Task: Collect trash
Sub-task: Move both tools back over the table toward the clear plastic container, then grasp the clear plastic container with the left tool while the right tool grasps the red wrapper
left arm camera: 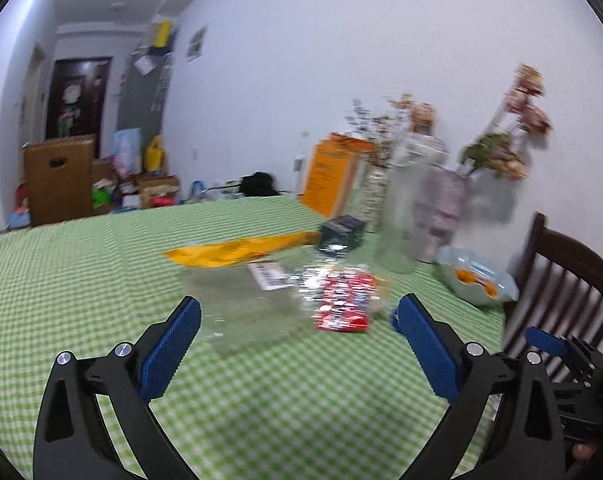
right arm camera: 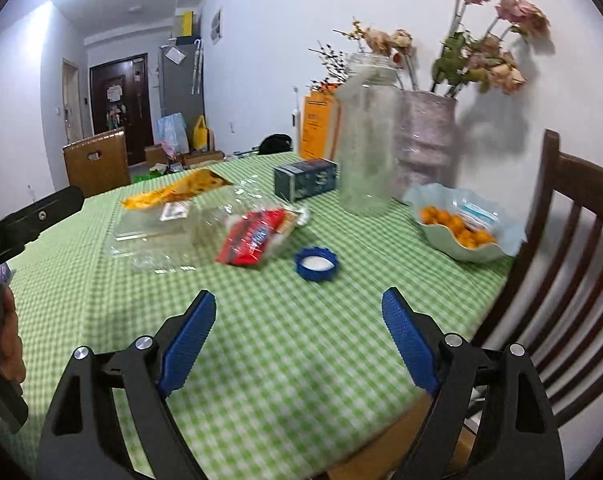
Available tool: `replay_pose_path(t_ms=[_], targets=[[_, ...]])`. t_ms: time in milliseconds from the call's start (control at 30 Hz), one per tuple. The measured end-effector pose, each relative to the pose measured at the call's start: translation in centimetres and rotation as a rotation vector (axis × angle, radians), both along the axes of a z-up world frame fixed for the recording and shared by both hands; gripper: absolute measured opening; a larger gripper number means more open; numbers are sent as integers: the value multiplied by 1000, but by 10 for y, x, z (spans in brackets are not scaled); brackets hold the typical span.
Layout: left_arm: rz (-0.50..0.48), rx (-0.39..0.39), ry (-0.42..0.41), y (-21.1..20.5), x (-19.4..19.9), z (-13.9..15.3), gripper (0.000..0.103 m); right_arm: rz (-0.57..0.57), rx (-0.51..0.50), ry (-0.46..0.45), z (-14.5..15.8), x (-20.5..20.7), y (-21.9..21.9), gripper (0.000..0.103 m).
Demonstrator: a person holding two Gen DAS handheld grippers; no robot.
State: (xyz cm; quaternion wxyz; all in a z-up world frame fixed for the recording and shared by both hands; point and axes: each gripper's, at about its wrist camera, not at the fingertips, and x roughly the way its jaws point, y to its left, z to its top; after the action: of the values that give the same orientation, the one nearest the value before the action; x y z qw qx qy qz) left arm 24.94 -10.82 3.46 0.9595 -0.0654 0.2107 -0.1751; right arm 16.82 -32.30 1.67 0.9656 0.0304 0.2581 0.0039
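Both grippers, left [left arm camera: 297, 316] and right [right arm camera: 299, 312], hover empty with jaws apart above the table's [right arm camera: 261, 360] near edge. Wrapper [right arm camera: 253, 236], tray [right arm camera: 157, 236] and cap [right arm camera: 316, 264] lie mid-table. Approach step; next, descend and pinch one piece.

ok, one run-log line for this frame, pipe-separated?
left gripper: open, empty | right gripper: open, empty | red snack wrapper, clear plastic tray, blue bottle cap: uncollected on green checked tablecloth
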Motion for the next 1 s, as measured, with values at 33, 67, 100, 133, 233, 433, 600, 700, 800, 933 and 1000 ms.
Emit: replay_pose_path(t_ms=[33,67,100,133,233,433,600,700,800,933,1000], targets=[[30,-5,25,7,8,-4,96,4,9,2,0,5,4,82],[45,-7,41,11,13,-7,96,6,17,4,-1,9,7,82],[69,-6,68,16,21,-11,96,6,23,2,-2,10,10,82],[91,-6,94,20,28,-16,96,10,37,4,-3,14,13,82],[132,-10,166,32,47,-30,96,17,56,13,-7,22,19,85],[170,-36,316,42,90,-57,96,31,74,38,-14,41,22,85],[181,-84,426,37,121,-73,96,28,96,60,-22,55,20,85],[170,-92,453,27,135,-78,96,31,99,72,-26,64,22,85],[170,-116,481,23,145,-85,95,36,92,69,-26,72,24,85],[142,-166,479,18,147,-92,90,28,63,59,-26,90,25,85],[130,-184,465,17,145,-93,81,19,66,72,-28,106,22,85]])
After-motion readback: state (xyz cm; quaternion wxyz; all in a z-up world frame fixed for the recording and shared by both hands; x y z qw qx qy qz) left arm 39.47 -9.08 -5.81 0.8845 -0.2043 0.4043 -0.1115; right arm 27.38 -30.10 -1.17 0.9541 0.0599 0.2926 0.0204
